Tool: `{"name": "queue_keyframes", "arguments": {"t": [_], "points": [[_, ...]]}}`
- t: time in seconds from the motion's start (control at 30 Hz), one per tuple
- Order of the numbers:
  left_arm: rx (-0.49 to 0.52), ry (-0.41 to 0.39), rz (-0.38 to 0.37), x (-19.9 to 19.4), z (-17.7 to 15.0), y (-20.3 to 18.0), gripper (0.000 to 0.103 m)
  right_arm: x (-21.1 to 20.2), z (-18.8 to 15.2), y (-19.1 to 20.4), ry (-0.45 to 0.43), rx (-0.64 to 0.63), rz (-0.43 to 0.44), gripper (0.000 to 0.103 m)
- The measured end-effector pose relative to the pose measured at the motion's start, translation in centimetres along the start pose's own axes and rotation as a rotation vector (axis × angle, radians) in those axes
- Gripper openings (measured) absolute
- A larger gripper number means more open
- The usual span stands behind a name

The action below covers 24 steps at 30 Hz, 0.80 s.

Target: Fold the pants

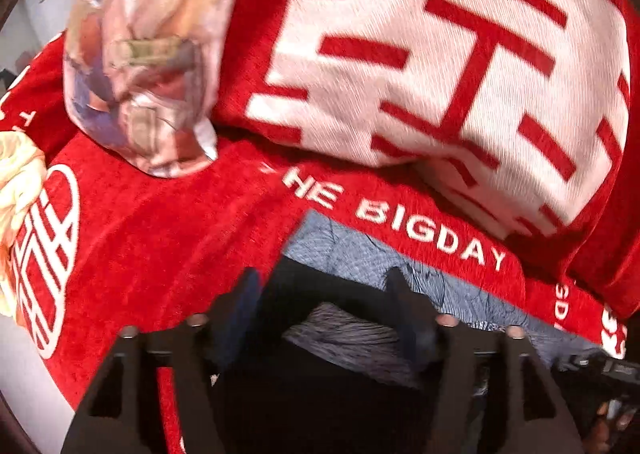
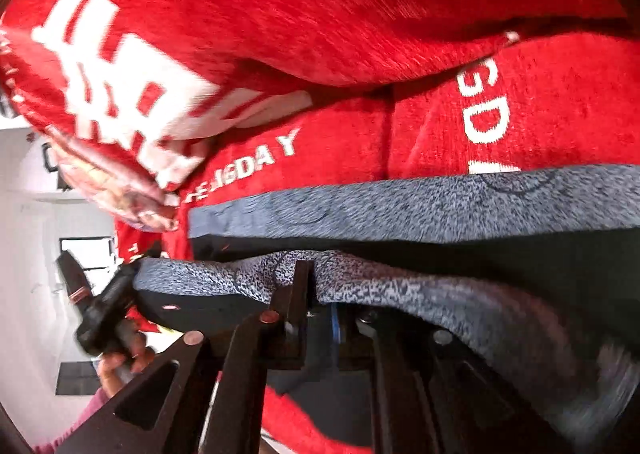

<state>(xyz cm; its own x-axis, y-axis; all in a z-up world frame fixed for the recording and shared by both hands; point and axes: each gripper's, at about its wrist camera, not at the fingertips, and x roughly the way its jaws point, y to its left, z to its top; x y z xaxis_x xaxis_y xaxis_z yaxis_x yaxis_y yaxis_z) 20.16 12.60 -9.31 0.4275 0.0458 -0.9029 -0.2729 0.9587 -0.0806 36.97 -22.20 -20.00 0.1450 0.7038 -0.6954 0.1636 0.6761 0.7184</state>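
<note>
The pants [image 1: 360, 254] are blue-grey speckled fabric with a dark inner side, lying on a red blanket [image 1: 160, 234]. In the left wrist view my left gripper [image 1: 324, 294] has its fingers [image 1: 244, 294] spread wide, with a fold of the pants between and below them. In the right wrist view my right gripper [image 2: 308, 294] is shut on an edge of the pants [image 2: 360, 278] and holds it lifted above the lower layer [image 2: 400, 206]. The left gripper [image 2: 100, 306] and the hand holding it show at the left.
A red-and-white pillow [image 1: 440, 54] and a pastel printed cushion [image 1: 140, 54] lie behind the pants. A cream cloth [image 1: 16, 182] sits at the left edge. White wall [image 2: 32, 254] lies beyond the bed.
</note>
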Motion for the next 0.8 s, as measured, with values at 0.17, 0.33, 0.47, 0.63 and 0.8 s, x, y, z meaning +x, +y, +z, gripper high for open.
{"name": "queue_keyframes", "arguments": {"t": [0.17, 0.33, 0.47, 0.63, 0.8], "points": [[0.119, -0.026, 0.050, -2.6, -0.4, -1.5, 0.076, -0.4, 0.4, 0.6, -0.015, 0.012, -0.013, 0.054], [0.078, -0.064, 0.063, -5.3, -0.8, -1.1, 0.076, -4.7, -0.5, 1.7, -0.075, -0.028, -0.012, 0.072], [0.025, -0.115, 0.104, -7.2, 0.3, 0.2, 0.076, -6.2, -2.2, 1.2, -0.044, -0.019, 0.036, 0.072], [0.059, -0.143, 0.115, -8.0, 0.6, 0.1, 0.076, -4.6, -3.5, 0.0, -0.016, 0.001, 0.000, 0.071], [0.155, 0.021, 0.055, -3.1, -3.9, -3.1, 0.076, -3.8, -3.1, -1.8, -0.036, 0.071, -0.044, 0.071]]}}
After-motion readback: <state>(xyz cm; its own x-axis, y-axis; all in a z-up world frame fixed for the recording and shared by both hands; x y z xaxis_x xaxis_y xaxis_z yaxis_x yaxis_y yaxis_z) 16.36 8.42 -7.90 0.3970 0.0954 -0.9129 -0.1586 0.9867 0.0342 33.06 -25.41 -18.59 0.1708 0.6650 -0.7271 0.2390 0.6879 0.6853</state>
